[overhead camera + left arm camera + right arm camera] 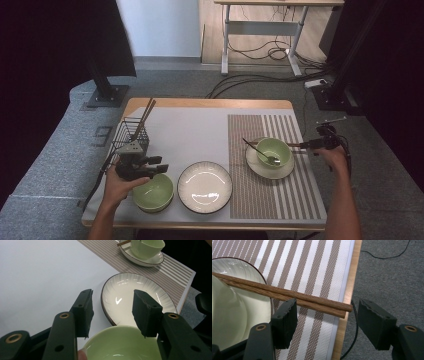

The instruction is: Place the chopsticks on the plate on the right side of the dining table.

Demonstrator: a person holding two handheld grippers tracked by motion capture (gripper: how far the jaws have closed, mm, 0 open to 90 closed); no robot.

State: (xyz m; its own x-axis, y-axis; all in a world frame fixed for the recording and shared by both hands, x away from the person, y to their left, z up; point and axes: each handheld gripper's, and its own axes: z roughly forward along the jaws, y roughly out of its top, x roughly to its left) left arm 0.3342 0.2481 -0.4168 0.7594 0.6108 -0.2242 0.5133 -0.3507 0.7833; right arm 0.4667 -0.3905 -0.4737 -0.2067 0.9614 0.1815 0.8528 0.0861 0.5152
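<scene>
My left gripper [159, 164] [113, 311] stands open just above the rim of a green bowl [153, 192] [125, 346] at the table's front left; nothing is between its pads. A white ribbed plate [205, 186] [125, 293] lies beside that bowl. At the right, a second green bowl [273, 151] [224, 312] with a dark spoon [260, 151] sits on a white plate [267, 170] [249, 267]. A pair of wooden chopsticks [299, 145] [287, 295] rests across that plate's rim. My right gripper [307, 145] [328, 315] is open around their ends, its pads not pressing them.
A black wire basket [131, 137] with more chopsticks stands at the left, behind my left hand. A striped placemat [272, 192] [312, 265] covers the table's right part. The table's right edge [348, 287] is close to my right gripper, with grey carpet and cables beyond.
</scene>
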